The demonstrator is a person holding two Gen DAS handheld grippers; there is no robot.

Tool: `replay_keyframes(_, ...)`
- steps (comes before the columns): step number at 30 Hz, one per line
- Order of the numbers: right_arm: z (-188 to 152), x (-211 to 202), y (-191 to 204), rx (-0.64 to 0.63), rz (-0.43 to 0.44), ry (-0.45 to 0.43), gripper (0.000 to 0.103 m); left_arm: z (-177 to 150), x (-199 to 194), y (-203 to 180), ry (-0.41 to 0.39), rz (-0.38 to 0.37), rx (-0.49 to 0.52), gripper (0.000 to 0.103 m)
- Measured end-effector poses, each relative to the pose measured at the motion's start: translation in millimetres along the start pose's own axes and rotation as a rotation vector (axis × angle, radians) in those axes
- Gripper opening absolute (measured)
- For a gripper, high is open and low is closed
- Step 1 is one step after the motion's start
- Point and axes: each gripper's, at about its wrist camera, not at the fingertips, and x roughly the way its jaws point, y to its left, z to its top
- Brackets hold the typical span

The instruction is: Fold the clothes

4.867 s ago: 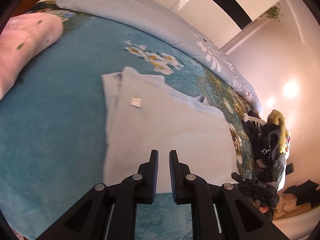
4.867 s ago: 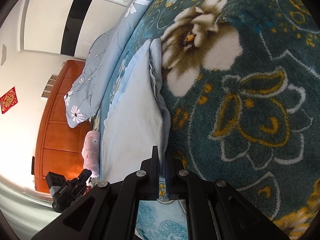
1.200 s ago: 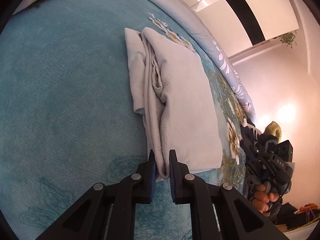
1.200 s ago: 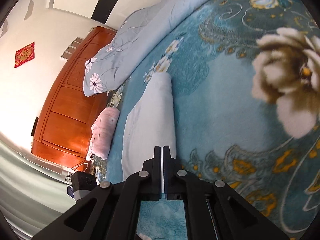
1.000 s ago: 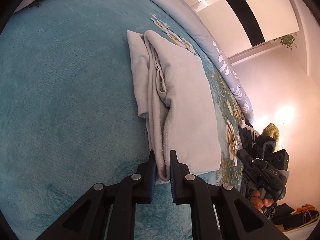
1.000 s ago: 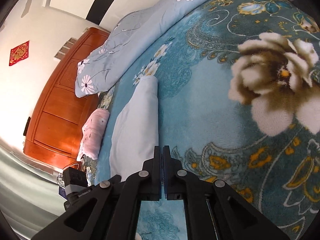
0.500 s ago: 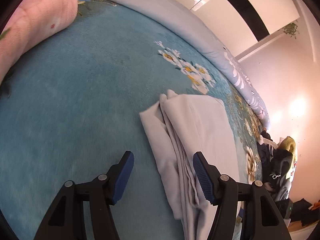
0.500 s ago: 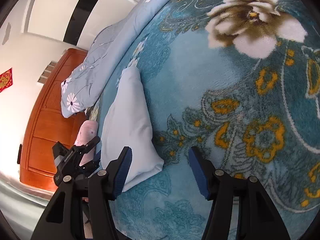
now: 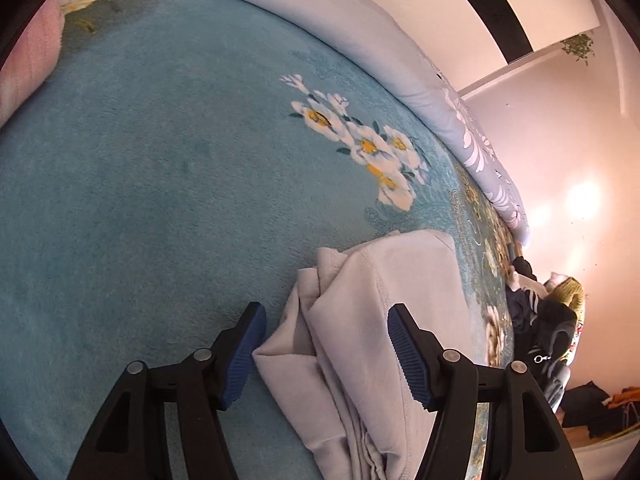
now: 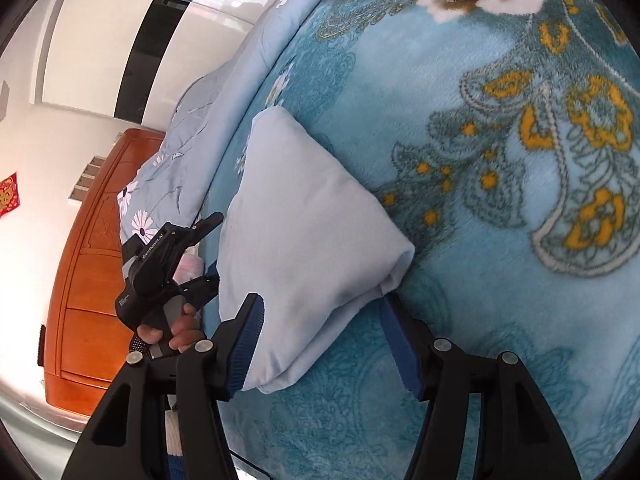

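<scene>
Already folded, the pale garment (image 9: 384, 320) lying narrow on the teal blanket (image 9: 140, 180). Left gripper (image 9: 324, 354) and right gripper (image 10: 320, 344) just spread, straddling opposite ends, clamping nothing. Risk, probably: snagging loose layered edges when closing, undoing the fold.

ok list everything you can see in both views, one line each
folded garment: one, pale grey-blue, lying on the blanket between both tongs
blanket: one, teal with flowers, covering the bed
quilt: one, light blue with white daisies, along the bed's far edge
pink bundle: one, pink, at the bed's corner
headboard: one, orange wood, behind the bed
clothes pile: dark with yellow, beside the bed
left tongs: black, blue pads, open
right tongs: same, open
hand: one, gripping the left handle
</scene>
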Motion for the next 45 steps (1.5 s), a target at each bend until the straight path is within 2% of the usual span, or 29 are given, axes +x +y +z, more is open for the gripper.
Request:
replay_keyframes(4,-14,8,0,0.041,0.047,0.037,0.063,0,1,1,-0.003,-0.024,0.004,0.067)
replay_keyframes(10,-1,18,11,0.032,0.072,-0.017,0.063,-3,0,8,-0.019,-0.077,-0.036,0.067)
replay_keyframes(12,3,24,11,0.043,0.083,-0.019,0.058,-3,-1,9,-0.025,-0.087,-0.042,0.067)
replay_keyframes(14,6,28,8,0.049,0.081,-0.021,0.040,-4,-1,10,-0.022,-0.096,-0.049,0.067)
replay_keyframes(15,8,28,4,0.062,0.080,-0.015,0.026,-4,-2,11,-0.020,-0.099,-0.050,0.067)
replay_keyframes(17,13,28,-4,0.088,0.093,0.006,0.011,-6,-4,11,-0.016,-0.104,-0.052,0.067)
replay_keyframes(20,21,21,-4,0.070,0.134,0.023,0.008,-10,-6,12,-0.010,-0.110,-0.061,0.067)
replay_keyframes(24,39,-9,8,-0.025,0.163,-0.003,0.006,-22,-12,11,0.013,-0.134,-0.070,0.067)
replay_keyframes(29,84,-67,2,-0.153,0.060,-0.050,0.005,-36,-17,1,0.046,-0.177,-0.057,0.067)
replay_keyframes(32,107,-85,-5,-0.208,0.000,-0.044,0.003,-37,-9,-15,0.058,-0.156,-0.018,0.067)
replay_keyframes(34,113,-91,-13,-0.178,-0.006,-0.050,0.003,-33,-3,-23,0.037,-0.098,0.009,0.067)
replay_keyframes(36,109,-99,-24,-0.158,0.025,-0.056,0.003,-27,3,-27,0.027,-0.058,0.017,0.067)
replay_keyframes(40,97,-101,-36,-0.133,0.041,-0.054,0.006,-18,18,-28,0.068,-0.034,0.037,0.067)
replay_keyframes(41,94,-97,-39,-0.117,0.050,-0.041,0.012,-16,20,-30,0.075,-0.034,0.051,0.067)
replay_keyframes(42,92,-94,-42,-0.099,0.066,-0.029,0.033,-14,21,-32,0.085,-0.041,0.062,0.067)
replay_keyframes(44,87,-86,-47,-0.069,0.098,-0.011,0.058,-10,26,-35,0.118,-0.077,0.072,0.067)
replay_keyframes(45,84,-82,-48,-0.060,0.114,-0.003,0.058,-8,29,-36,0.133,-0.094,0.073,0.067)
